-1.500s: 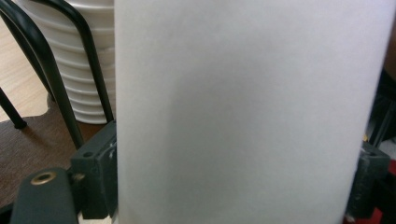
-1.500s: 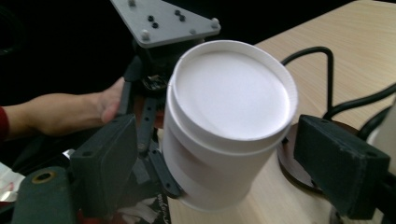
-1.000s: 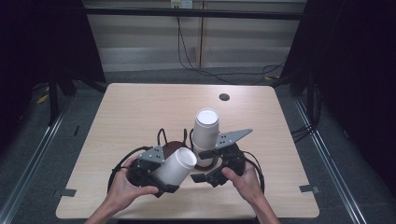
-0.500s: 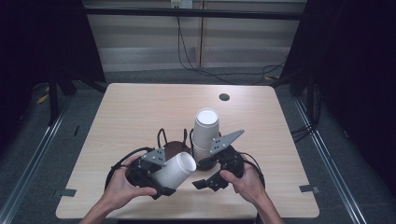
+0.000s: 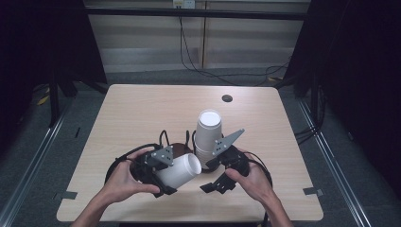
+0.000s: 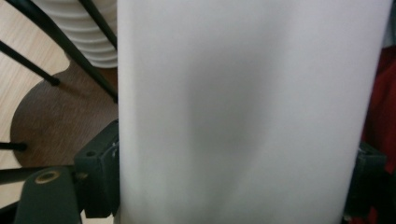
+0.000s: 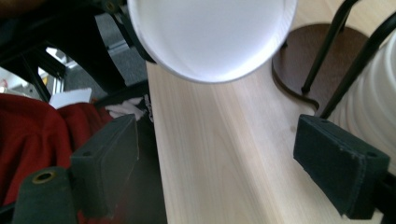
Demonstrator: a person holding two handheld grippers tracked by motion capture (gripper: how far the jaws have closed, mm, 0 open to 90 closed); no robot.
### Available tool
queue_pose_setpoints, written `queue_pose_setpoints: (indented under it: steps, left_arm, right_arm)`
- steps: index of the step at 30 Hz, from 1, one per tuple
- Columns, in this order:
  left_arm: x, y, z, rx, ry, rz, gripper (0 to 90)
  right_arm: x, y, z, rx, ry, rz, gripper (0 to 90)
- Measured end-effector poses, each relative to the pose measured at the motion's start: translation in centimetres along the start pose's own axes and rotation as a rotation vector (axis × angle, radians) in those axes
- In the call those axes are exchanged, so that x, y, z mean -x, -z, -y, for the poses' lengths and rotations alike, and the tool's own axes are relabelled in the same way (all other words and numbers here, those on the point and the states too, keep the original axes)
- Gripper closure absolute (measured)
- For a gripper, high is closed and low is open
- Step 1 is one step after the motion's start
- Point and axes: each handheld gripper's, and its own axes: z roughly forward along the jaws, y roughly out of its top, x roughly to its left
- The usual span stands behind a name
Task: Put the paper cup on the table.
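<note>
The left gripper (image 5: pixel 163 177) pinches a single white paper cup (image 5: pixel 179 171), tipped sideways above the light wooden table (image 5: pixel 142 113). The right gripper (image 5: pixel 215 182), fingers spread, sits beside the stack of white paper cups (image 5: pixel 208 135) in a black wire holder (image 5: pixel 189 138).

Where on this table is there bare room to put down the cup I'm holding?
Free: the far half of the table, between the far edge and the cup stack, and both side margins. Crowded: the near middle, where the stack's holder base, held cup and both grippers sit.
</note>
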Motion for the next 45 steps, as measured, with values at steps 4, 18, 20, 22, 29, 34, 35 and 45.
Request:
queue_pose_setpoints:
  steps: [4, 18, 20, 22, 29, 34, 35, 45]
  left_arm:
    - [0.1, -0.1, -0.3, -0.061, -0.015, 0.001, 16.4]
    - [0.9, -1.2, -0.4, -0.177, -0.064, 0.019, 16.4]
    - [1.1, -1.5, -0.4, -0.187, -0.066, 0.025, 16.4]
    - [1.3, -1.7, -0.6, -0.2, -0.08, 0.031, 16.4]
    - [1.7, -2.7, -0.8, -0.231, -0.102, 0.041, 16.4]
    - [1.8, -3.2, -0.9, -0.241, -0.117, 0.045, 16.3]
    - [1.9, -3.2, -1.0, -0.239, -0.124, 0.041, 16.3]
    - [2.0, -3.5, -1.2, -0.228, -0.128, 0.071, 16.3]
  right_arm:
    - [0.3, -0.7, -0.1, -0.055, 0.023, 0.019, 15.7]
    - [0.3, -2.6, -0.1, -0.141, 0.006, -0.022, 15.0]
    - [0.2, -2.8, -0.2, -0.154, 0.019, -0.034, 15.0]
    - [0.2, -3.1, -0.4, -0.169, 0.019, -0.044, 15.0]
    - [-0.2, -3.9, -0.8, -0.214, 0.026, -0.073, 15.2]
    - [-0.7, -3.8, -1.1, -0.194, 0.05, -0.081, 15.2]
    - [-0.8, -3.9, -1.2, -0.191, 0.063, -0.086, 15.1]
    - [-1.7, -4.7, -1.8, -0.2, 0.106, -0.093, 17.0]
